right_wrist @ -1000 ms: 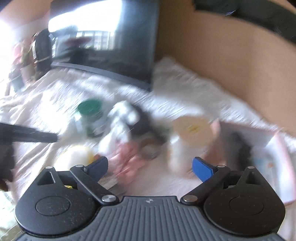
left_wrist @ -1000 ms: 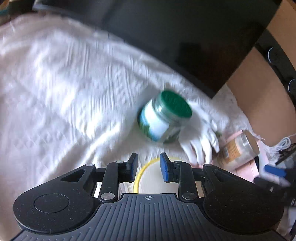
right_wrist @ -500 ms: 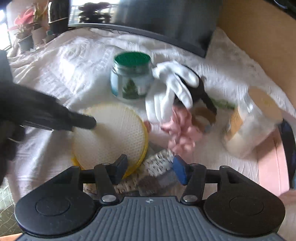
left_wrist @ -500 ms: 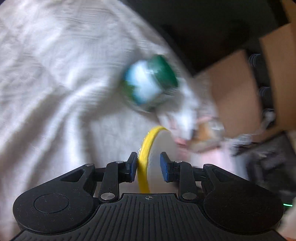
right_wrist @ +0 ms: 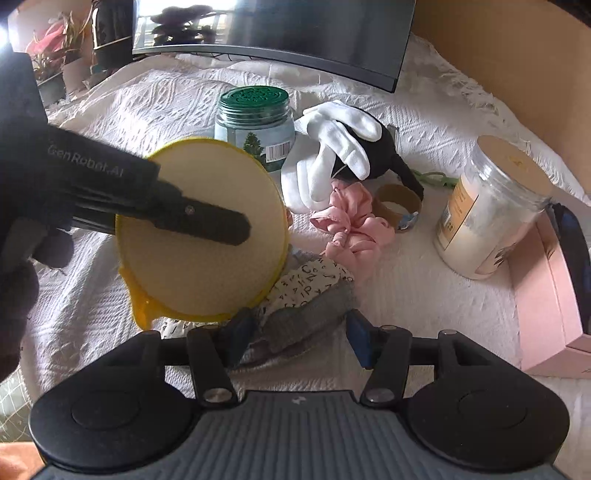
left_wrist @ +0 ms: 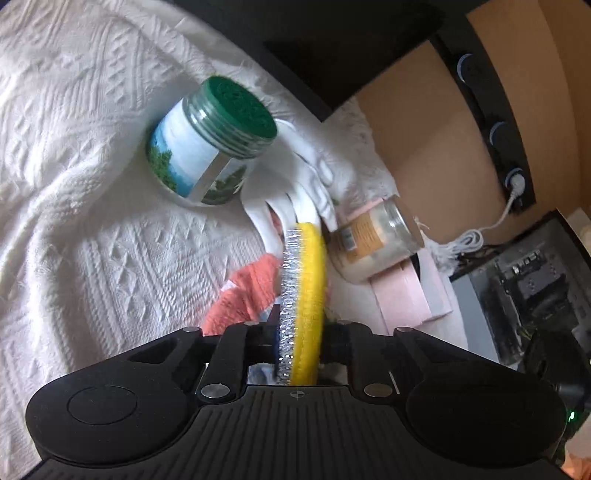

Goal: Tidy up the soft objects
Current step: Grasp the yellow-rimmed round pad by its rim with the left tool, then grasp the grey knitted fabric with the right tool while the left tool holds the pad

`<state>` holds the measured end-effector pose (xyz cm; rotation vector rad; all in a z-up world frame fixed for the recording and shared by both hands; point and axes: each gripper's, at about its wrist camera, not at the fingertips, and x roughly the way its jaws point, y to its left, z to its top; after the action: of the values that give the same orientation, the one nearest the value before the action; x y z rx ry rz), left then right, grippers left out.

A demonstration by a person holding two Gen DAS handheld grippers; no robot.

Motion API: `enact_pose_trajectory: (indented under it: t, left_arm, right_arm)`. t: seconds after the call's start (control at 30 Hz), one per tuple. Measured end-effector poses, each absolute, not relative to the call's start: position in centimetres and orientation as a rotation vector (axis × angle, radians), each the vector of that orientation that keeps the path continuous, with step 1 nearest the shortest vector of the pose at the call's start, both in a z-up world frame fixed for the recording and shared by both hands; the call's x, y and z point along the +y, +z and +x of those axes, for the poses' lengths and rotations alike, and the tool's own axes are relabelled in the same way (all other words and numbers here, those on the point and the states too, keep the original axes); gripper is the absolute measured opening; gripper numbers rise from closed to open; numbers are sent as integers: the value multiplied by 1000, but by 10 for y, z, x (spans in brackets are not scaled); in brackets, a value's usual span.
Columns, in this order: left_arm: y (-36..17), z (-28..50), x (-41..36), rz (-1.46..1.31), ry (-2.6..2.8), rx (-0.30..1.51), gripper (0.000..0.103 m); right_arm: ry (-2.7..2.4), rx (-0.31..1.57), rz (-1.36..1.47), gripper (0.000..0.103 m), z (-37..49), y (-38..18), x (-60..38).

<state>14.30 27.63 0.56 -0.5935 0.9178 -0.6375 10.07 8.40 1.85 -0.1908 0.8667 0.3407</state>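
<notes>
My left gripper (left_wrist: 299, 332) is shut on a round yellow sponge pad (left_wrist: 308, 280) with a silver scouring edge, held on edge above the white cloth; it shows as a pale disc (right_wrist: 207, 266) in the right wrist view. My right gripper (right_wrist: 295, 332) is open, low over a grey letter-printed fabric piece (right_wrist: 306, 295) that lies between its fingers. A white glove (right_wrist: 332, 155), a pink scrunchie (right_wrist: 351, 225) and a black soft item (right_wrist: 388, 147) lie just beyond. An orange-pink cloth (left_wrist: 247, 291) shows left of the sponge.
A green-lidded jar (right_wrist: 255, 122) stands behind the pile. A clear jar of white powder (right_wrist: 484, 214) stands at right beside a pink box (right_wrist: 546, 295). A tape roll (right_wrist: 399, 210) lies near the scrunchie. A dark monitor (right_wrist: 295, 33) and a brown wall border the bed.
My left gripper closed on the yellow sponge, lifted it and turned it on edge. My right gripper came down over the grey letter-printed fabric and stayed open.
</notes>
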Motion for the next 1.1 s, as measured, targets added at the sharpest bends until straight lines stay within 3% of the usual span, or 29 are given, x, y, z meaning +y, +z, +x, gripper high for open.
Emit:
enact_pose_trajectory:
  t: [0.13, 0.3, 0.53, 0.6, 0.77, 1.1]
  left_arm:
    - [18, 133, 303, -599, -571, 891, 18]
    - [31, 122, 339, -628, -445, 821, 18]
    - [34, 109, 370, -579, -233, 801, 18]
    - [33, 108, 375, -568, -169, 814, 18]
    - [31, 99, 387, -575, -155, 816, 18]
    - [40, 81, 397, -607, -142, 780, 18]
  right_arm:
    - [343, 828, -181, 86, 98, 32, 78]
    - [322, 814, -166, 87, 107, 36, 71]
    - [403, 951, -32, 87, 122, 13, 83]
    - [471, 990, -25, 93, 120, 8, 95]
    - [690, 991, -131, 95, 94, 18, 123]
    - [665, 1014, -467, 95, 64, 21, 104]
